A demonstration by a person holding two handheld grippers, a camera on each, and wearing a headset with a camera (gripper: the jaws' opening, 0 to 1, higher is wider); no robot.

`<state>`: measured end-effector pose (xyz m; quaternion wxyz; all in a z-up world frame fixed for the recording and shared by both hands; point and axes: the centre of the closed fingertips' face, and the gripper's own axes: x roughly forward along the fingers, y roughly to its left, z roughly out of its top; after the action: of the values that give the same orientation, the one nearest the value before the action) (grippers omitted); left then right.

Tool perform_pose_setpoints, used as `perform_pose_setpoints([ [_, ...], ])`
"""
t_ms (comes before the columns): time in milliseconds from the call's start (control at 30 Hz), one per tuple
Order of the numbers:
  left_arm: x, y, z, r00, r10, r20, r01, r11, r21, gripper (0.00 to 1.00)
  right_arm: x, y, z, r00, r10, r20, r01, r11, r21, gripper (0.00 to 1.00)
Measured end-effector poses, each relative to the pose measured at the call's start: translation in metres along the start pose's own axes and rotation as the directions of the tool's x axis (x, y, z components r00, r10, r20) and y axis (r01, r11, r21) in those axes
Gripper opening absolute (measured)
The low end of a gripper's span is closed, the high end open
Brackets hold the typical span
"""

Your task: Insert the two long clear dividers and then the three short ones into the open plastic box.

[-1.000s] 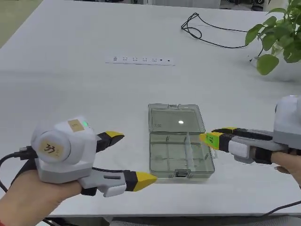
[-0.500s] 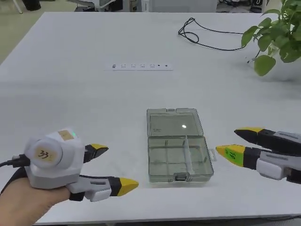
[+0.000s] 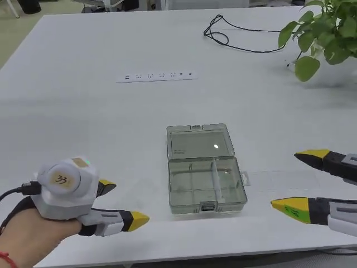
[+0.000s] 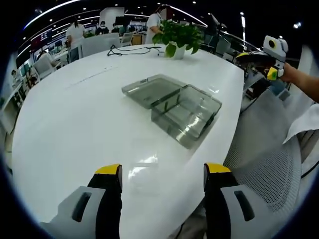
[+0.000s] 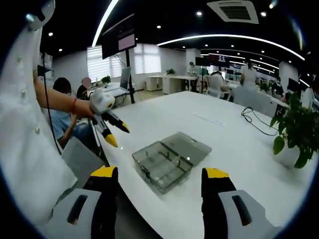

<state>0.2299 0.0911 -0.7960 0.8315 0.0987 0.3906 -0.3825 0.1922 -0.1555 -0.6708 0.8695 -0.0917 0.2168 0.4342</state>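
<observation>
**A:** Since it's all clear plastic on a white bench (image 3: 83,111), where's everything actually sitting?

**B:** The open plastic box (image 3: 170,190) is mid-bench with its lid (image 3: 198,144) flopped flat behind it. The left hand-held gripper (image 3: 124,202) is near the front edge, well apart from the box, jaws spread with nothing in them. The right hand-held gripper (image 3: 294,180) is off on the box's other side, also spread wide and empty. One long divider (image 3: 216,181) stands upright in the base. There are fainter cross lines too, but I can't tell if they're dividers or moulded slots.

**A:** How would you grab one?

**B:** My guess is they're thin, light and stiffish, but slick and easy to snap. I'd pinch the top edge near the middle, gently, so it drops straight into its slots without twisting.
</observation>
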Motion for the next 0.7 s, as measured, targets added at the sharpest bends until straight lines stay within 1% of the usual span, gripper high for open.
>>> perform_pose_setpoints([
  [67, 0.001, 0.001, -0.004, 0.9997, 0.008, -0.025, -0.009, 1.000, -0.011, 0.66, -0.002, 0.001, -0.006, 0.9999, 0.007, -0.015, -0.008, 1.000, -0.015, 0.70],
  [100, 0.002, 0.001, -0.004, 0.9997, 0.011, -0.024, -0.011, 1.000, -0.005, 0.66, -0.003, 0.001, -0.008, 0.9998, 0.010, -0.018, -0.010, 1.000, -0.017, 0.71],
  [133, 0.003, 0.004, -0.007, 0.9990, 0.020, -0.039, -0.020, 1.000, -0.008, 0.66, -0.004, 0.001, -0.011, 0.9996, 0.012, -0.024, -0.013, 1.000, -0.021, 0.71],
  [200, 0.005, 0.006, -0.011, 0.9976, 0.028, -0.063, -0.030, 0.999, -0.023, 0.65, -0.006, 0.001, -0.015, 0.9995, 0.014, -0.028, -0.014, 1.000, -0.025, 0.71],
  [300, 0.005, 0.007, -0.011, 0.9970, 0.037, -0.068, -0.038, 0.999, -0.019, 0.63, -0.009, -0.001, -0.018, 0.9996, 0.008, -0.028, -0.009, 1.000, -0.023, 0.71],
  [367, 0.006, 0.008, -0.012, 0.9953, 0.045, -0.086, -0.047, 0.999, -0.014, 0.62, -0.012, -0.003, -0.021, 0.9996, 0.002, -0.028, -0.003, 1.000, -0.016, 0.72],
  [467, 0.009, 0.010, -0.020, 0.9893, 0.057, -0.134, -0.062, 0.998, -0.032, 0.61, -0.017, -0.007, -0.023, 0.9998, -0.010, -0.018, 0.010, 1.000, -0.003, 0.72],
  [533, 0.011, 0.013, -0.023, 0.9849, 0.073, -0.157, -0.078, 0.997, -0.025, 0.60, -0.019, -0.009, -0.024, 0.9997, -0.018, -0.013, 0.018, 1.000, 0.003, 0.71],
  [600, 0.012, 0.014, -0.022, 0.9840, 0.082, -0.158, -0.085, 0.996, -0.017, 0.58, -0.021, -0.009, -0.024, 0.9997, -0.023, -0.007, 0.023, 1.000, 0.009, 0.71],
  [667, 0.015, 0.017, -0.023, 0.9809, 0.092, -0.171, -0.098, 0.995, -0.024, 0.56, -0.022, -0.009, -0.025, 0.9997, -0.025, -0.005, 0.025, 1.000, 0.011, 0.71],
  [700, 0.017, 0.019, -0.025, 0.9781, 0.100, -0.183, -0.106, 0.994, -0.025, 0.55, -0.023, -0.009, -0.027, 0.9996, -0.027, -0.004, 0.027, 1.000, 0.014, 0.71],
])
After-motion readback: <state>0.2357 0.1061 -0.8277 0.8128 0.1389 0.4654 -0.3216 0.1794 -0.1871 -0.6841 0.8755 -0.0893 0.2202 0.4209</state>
